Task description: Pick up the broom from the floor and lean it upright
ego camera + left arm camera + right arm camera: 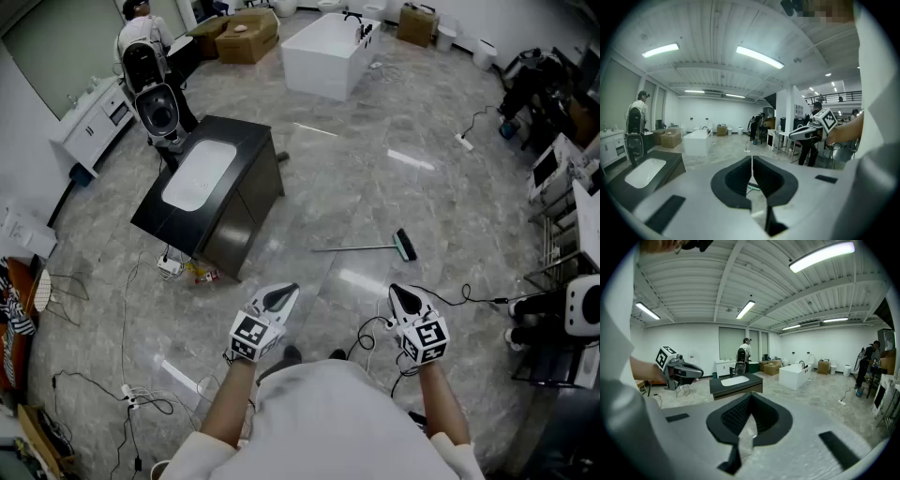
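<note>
Broom (370, 247) lying flat; black vanity (211, 192) off to left; left tongs (291, 291), right tongs (395, 290) pressed together, empty.

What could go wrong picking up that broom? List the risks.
The broom lies flat on the glossy floor. Its thin handle could skid away from the left gripper or right gripper, both shut now.
A cable trails across the floor beside the right gripper: a trip risk.
Leaned upright, it may slide on that floor.

Open hall: grey marble floor (394, 178), white walls (693, 341), ribbed ceiling (693, 277) with strip lights (820, 254). Black vanity cabinet (251, 202) with white basin (199, 173), white bathtub (323, 56) behind, cardboard boxes (246, 37).
</note>
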Demonstrator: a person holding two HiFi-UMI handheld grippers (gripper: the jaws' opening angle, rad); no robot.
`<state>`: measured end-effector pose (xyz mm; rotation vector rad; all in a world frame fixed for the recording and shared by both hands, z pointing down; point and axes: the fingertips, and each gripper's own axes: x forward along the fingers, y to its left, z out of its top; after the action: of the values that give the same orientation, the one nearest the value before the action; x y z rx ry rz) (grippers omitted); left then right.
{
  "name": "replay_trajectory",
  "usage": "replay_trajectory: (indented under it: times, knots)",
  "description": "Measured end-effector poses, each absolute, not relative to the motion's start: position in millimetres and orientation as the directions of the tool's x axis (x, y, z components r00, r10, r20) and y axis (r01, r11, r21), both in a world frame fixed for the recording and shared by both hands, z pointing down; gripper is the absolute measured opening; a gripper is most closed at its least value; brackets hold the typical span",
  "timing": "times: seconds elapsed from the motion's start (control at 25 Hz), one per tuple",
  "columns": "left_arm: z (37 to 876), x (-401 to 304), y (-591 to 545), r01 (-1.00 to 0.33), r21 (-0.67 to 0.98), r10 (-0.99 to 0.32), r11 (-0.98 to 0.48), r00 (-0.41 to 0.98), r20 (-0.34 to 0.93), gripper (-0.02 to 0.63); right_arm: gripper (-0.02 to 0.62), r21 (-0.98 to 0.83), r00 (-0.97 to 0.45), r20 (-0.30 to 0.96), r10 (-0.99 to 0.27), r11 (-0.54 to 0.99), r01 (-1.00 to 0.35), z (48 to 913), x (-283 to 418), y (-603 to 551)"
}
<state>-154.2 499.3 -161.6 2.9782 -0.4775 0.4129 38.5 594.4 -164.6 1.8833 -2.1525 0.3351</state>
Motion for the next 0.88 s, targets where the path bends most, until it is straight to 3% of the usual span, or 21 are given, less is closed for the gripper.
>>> replay_trajectory:
  times: [0.88]
  knots:
    - [-152.7,-120.9,542.0,-0.363,0.071,-0.328,-0.929,0.897,0.295,0.012,0.0,-0.039,-0.174,0.327,-0.929,0.171,-0.985,-162.6,74.2,622.1]
